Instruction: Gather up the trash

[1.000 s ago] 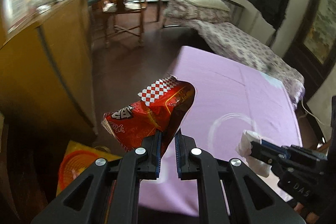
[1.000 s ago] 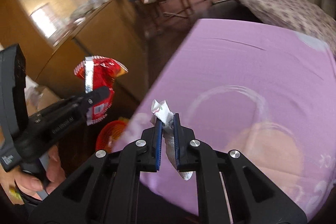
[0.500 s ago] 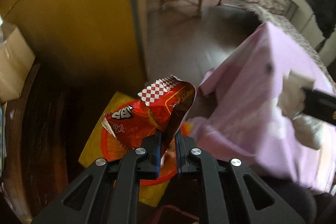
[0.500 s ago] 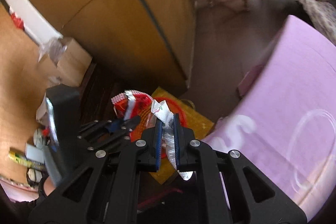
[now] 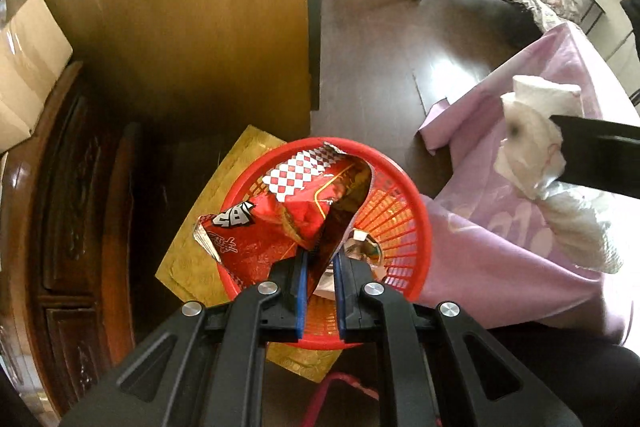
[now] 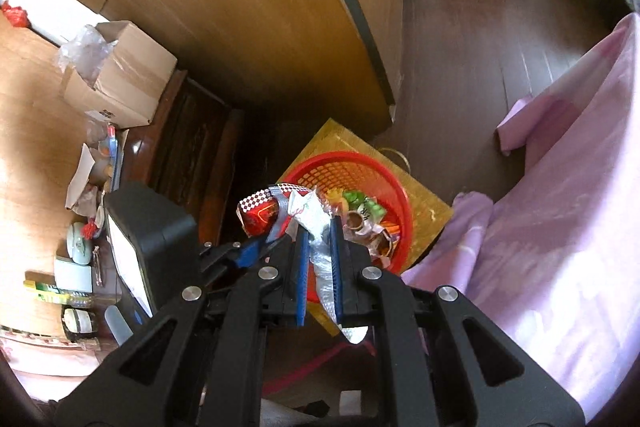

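Dark wood floor (image 5: 380,75) — yellow mat (image 5: 188,259) under red basket (image 5: 404,187).

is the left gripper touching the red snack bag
Touching: the left wrist view shows the left gripper with its blue pads clamped on the red snack bag.

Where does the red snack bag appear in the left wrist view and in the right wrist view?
Left wrist view: the red snack bag sits at centre, clamped in the left gripper, over the red basket.
Right wrist view: left of centre, small, at the far gripper's tip.
Shared landmark: the red basket on its yellow mat.
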{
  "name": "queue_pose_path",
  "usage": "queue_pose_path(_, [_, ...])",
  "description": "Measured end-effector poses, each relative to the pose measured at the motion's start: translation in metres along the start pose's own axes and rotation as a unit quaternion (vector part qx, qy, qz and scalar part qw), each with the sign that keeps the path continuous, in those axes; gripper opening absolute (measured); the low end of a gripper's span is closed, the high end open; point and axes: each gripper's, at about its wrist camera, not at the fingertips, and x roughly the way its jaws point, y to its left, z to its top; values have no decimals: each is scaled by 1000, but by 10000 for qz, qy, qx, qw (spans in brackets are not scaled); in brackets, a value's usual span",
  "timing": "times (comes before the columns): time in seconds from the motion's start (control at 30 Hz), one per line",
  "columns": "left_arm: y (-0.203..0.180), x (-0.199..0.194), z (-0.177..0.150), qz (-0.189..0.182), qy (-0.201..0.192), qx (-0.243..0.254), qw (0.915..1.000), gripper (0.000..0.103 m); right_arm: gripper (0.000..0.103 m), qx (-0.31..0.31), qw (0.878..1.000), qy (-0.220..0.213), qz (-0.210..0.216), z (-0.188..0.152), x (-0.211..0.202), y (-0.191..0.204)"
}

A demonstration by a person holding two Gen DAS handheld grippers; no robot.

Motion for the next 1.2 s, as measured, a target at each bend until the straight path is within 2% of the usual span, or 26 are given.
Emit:
queue_pose_path(0.2, [-5,20,0,-26,185,-100,9998,16,16,265,9993,235,104,3,29,-4])
queue_pose_path(0.27, [-1,26,1,-15,241,-118,9996,31,20,327,9988,350,103,3,36,-5])
queue_pose_path(0.3, [0,27,1,5,242,-130,9996,43,22,335,9987,385,82,3,39,-6])
queue_pose_path(0.4, [3,29,0,67,228,-154,9996,45,24,260,9991,348,-16,2,38,-5])
queue_pose_path(0.63, [2,31,-4,106,262,-117,9995,66,30,93,9994,271,-193,-2,33,-2])
queue_pose_path(0.77, [-1,28,-8,143,223,-40,9996,68,34,-81,9991,144,-403,-5,26,3])
queue_pose_path(0.93, [-2,21,-13,208,229,-22,9995,71,48,-269,9972,-33,-702,-10,12,8])
queue_pose_path(1.2, [2,-3,-20,248,133,-128,9995,77,61,-429,9944,-96,-958,-23,-7,12])
